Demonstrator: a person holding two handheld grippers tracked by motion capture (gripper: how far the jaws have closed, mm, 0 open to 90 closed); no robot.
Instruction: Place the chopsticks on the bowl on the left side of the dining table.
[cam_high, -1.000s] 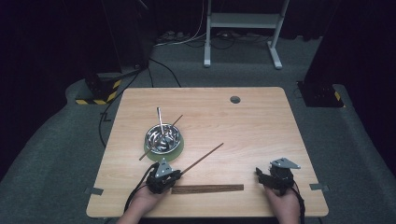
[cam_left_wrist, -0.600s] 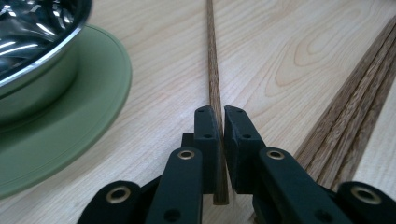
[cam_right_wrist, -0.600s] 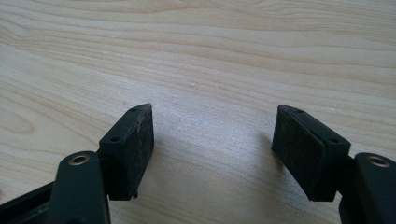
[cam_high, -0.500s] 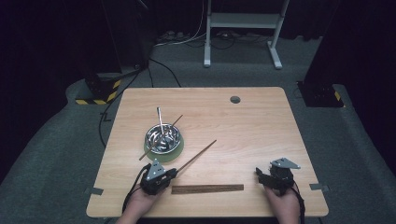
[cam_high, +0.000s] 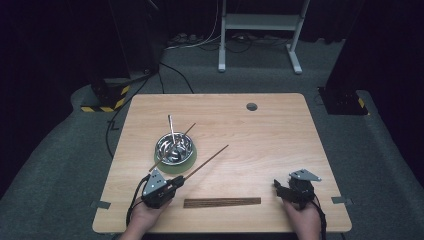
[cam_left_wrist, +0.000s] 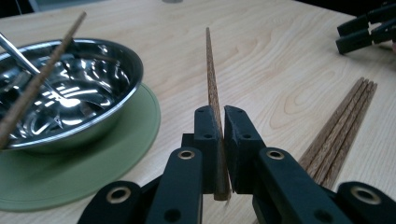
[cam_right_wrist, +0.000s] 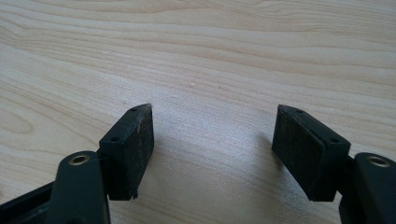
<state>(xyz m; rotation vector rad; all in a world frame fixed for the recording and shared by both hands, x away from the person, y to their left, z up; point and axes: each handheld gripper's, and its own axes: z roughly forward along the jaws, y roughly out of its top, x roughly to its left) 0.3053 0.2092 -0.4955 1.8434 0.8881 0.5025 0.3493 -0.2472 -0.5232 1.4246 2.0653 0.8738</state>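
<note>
My left gripper (cam_high: 176, 183) (cam_left_wrist: 220, 122) is shut on a single wooden chopstick (cam_high: 207, 159) (cam_left_wrist: 211, 79), which slants up and away to the right, just right of the bowl. A steel bowl (cam_high: 173, 146) (cam_left_wrist: 70, 112) on a green mat (cam_high: 186, 161) (cam_left_wrist: 107, 154) holds a metal utensil (cam_high: 171, 127) and another chopstick (cam_high: 187, 131) (cam_left_wrist: 42, 74). A bundle of chopsticks (cam_high: 222, 202) (cam_left_wrist: 343, 128) lies flat near the front edge. My right gripper (cam_high: 279, 188) (cam_right_wrist: 212, 149) rests open on the table at the front right, nothing between its jaws.
The wooden table (cam_high: 260, 145) has a round cable hole (cam_high: 251, 106) at the back right. Beyond the table's far edge stand a white frame (cam_high: 260, 30) and cables on grey carpet. In the left gripper view, the other gripper (cam_left_wrist: 366, 32) lies at the far right.
My left gripper has lifted and drawn back to the left with the chopstick, whose far tip now sits farther left and higher. The right gripper has not moved.
</note>
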